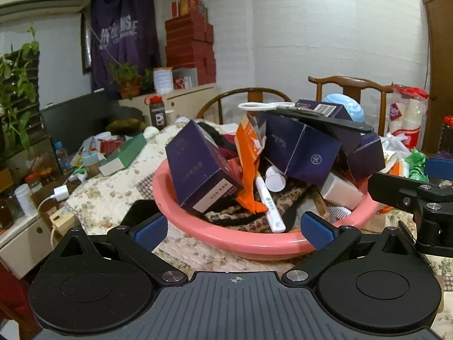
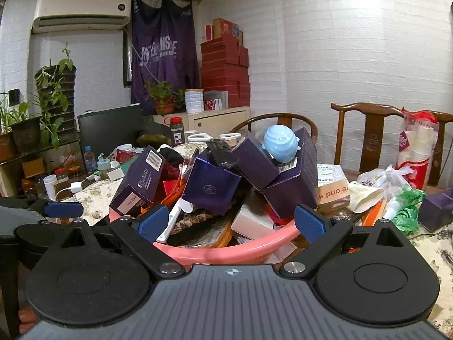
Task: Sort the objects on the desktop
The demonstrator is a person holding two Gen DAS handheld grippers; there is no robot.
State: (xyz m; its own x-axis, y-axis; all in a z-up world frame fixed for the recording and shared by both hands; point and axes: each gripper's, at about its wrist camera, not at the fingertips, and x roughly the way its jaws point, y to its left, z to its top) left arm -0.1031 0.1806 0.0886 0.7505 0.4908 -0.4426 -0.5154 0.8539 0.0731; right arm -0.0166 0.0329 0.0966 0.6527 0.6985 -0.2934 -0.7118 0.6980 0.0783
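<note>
- The pink basin (image 1: 254, 246), just ahead of both tools, is heaped with purple boxes (image 1: 198, 167), a toothbrush (image 1: 269, 204), scissors (image 1: 269, 105) and a blue jar (image 2: 280, 144).
- Sorting looks well along; bags (image 2: 407, 206) and a box (image 2: 437, 208) are left on the tabletop (image 1: 110, 198), right of the right tool.
- Left tool (image 1: 235, 229): wide open, empty, touching nothing.
- Right tool (image 2: 232, 223): wide open, empty too.

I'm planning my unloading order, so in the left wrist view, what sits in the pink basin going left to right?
In the pink basin: tilted purple box → orange packet → white toothbrush → large purple box → pale pink box.
</note>
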